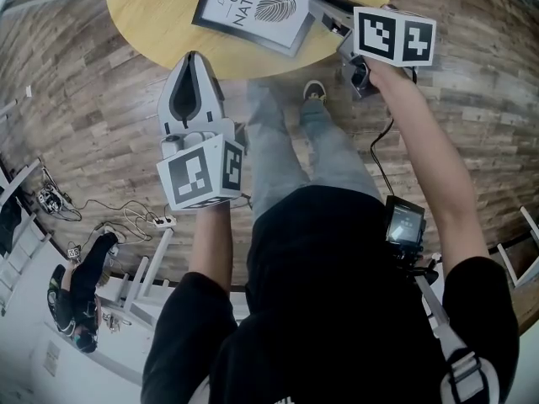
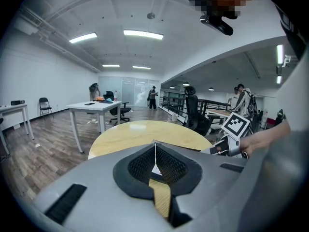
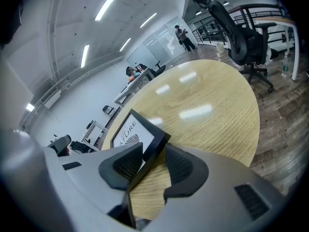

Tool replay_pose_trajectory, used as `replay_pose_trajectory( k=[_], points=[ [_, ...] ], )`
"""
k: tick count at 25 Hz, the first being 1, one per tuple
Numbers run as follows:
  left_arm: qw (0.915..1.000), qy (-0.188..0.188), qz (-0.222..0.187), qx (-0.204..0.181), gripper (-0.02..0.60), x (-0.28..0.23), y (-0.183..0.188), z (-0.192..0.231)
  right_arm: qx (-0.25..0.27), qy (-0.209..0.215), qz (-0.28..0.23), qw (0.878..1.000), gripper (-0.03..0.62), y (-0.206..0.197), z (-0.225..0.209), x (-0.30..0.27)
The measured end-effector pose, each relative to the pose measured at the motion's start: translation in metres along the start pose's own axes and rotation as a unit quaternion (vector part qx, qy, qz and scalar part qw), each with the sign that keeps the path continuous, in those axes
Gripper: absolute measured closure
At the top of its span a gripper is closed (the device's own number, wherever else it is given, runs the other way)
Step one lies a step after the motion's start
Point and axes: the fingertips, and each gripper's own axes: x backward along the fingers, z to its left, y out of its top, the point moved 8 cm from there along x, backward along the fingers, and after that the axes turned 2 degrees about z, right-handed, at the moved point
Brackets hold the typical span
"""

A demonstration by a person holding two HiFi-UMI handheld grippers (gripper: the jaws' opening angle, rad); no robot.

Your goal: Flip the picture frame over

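The black picture frame lies print side up on the round wooden table, showing a leaf and the words "LOVE OF NATURE". My right gripper is at the frame's right corner. In the right gripper view the frame has its black corner edge between the two pads of the right gripper, with a gap showing on the right pad's side. My left gripper hangs at the table's near edge, apart from the frame. In its own view the left gripper has its jaws together with nothing in them.
My legs and a shoe stand on the wooden floor just before the table. Cables and a power strip lie on the floor at the left. A black office chair stands beyond the table. A white desk and several people are far off.
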Motion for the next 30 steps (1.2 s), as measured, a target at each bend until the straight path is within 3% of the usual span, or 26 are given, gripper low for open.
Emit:
replay_pose_trajectory(
  k=[10, 14, 18, 19, 21, 26, 30],
  points=[
    [1.0, -0.007, 0.002, -0.005, 0.557, -0.003, 0.0, -0.005, 0.099, -0.065, 0.011, 0.993, 0.45, 0.003, 0.0, -0.007],
    [1.0, -0.003, 0.002, -0.002, 0.557, -0.001, 0.002, -0.003, 0.155, -0.088, 0.019, 0.984, 0.447, 0.005, 0.008, -0.009],
    [1.0, 0.0, 0.002, -0.006, 0.557, -0.004, 0.001, 0.0, 0.257, -0.125, 0.019, 0.958, 0.454, 0.006, 0.02, -0.016],
    [1.0, 0.001, 0.001, -0.008, 0.557, -0.005, 0.0, 0.0, 0.287, -0.138, 0.016, 0.948, 0.511, 0.005, 0.022, -0.019],
    [0.9999, 0.004, -0.003, -0.011, 0.557, -0.007, 0.004, 0.0, 0.333, -0.15, 0.004, 0.931, 0.547, 0.006, 0.027, -0.021],
    [0.9996, -0.003, -0.02, -0.02, 0.558, 0.003, 0.027, -0.008, 0.361, -0.085, -0.061, 0.927, 0.572, 0.024, 0.062, 0.002],
    [0.9993, -0.015, -0.034, -0.006, 0.558, 0.016, 0.055, -0.024, 0.385, -0.03, -0.132, 0.913, 0.574, 0.047, 0.105, 0.049]
  ],
)
